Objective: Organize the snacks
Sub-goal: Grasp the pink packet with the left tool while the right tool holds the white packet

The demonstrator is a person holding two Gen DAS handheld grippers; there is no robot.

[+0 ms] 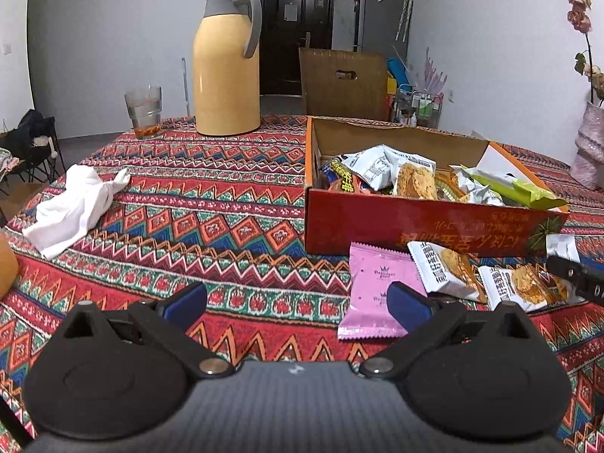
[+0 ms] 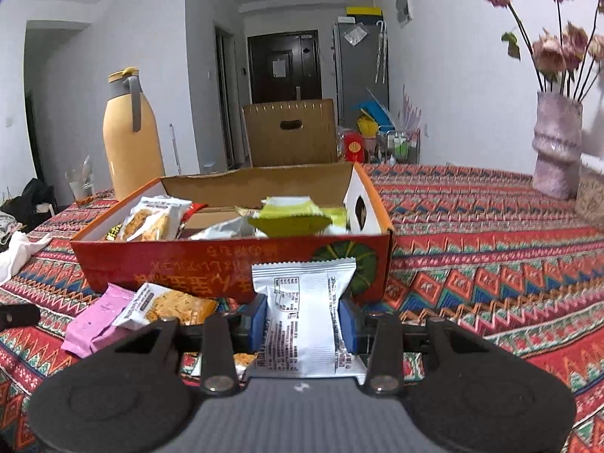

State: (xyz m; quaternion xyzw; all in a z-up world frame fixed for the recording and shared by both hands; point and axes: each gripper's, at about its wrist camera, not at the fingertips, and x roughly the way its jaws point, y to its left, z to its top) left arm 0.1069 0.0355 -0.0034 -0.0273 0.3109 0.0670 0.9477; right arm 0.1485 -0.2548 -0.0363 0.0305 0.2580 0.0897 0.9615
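Observation:
An open orange cardboard box holds several snack packets on the patterned tablecloth. In front of it lie a pink packet and two white cracker packets; one cracker packet shows in the right wrist view. My left gripper is open and empty, its right finger beside the pink packet. My right gripper is shut on a white snack packet, held upright just in front of the box. The right gripper's tip shows at the left wrist view's right edge.
A yellow thermos and a glass stand at the table's far side. A white cloth lies at the left. A vase of dried flowers stands at the right. A cardboard chair back is behind the table.

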